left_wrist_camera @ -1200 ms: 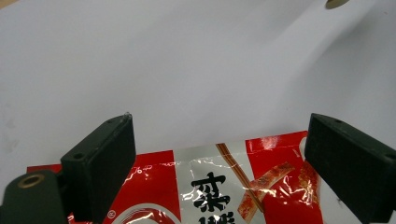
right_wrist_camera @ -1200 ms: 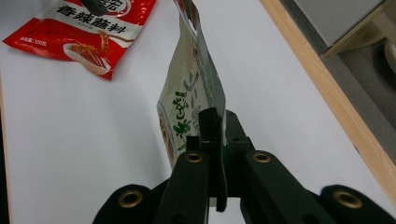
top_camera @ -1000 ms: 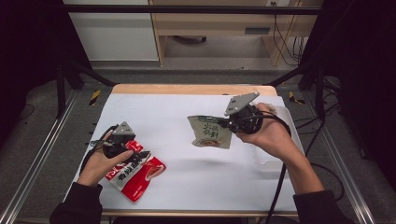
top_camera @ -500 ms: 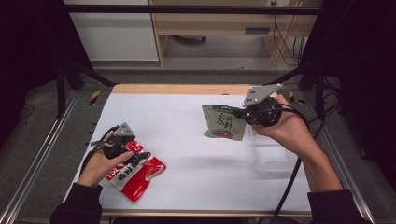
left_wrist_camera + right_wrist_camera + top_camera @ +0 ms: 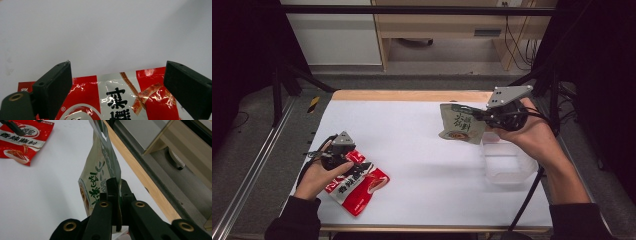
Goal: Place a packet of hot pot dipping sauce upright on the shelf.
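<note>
right gripper (image 5: 117, 195) clamps the green-lettered pouch (image 5: 462, 124); left gripper (image 5: 117, 82) gapes over the red packet (image 5: 357, 182).

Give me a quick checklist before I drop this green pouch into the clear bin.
1. Right tongs shut on the green pouch: ok, jaws pinch its edge.
2. Pouch lifted off the white table: ok, it hangs in the air.
3. Pouch over the clear bin: not ok, it hangs beside the bin's far left corner.
4. Room inside the bin: cannot tell, its walls are see-through and faint.
5. Left tongs ready for the red pouch: ok, jaws open over its top edge.
</note>
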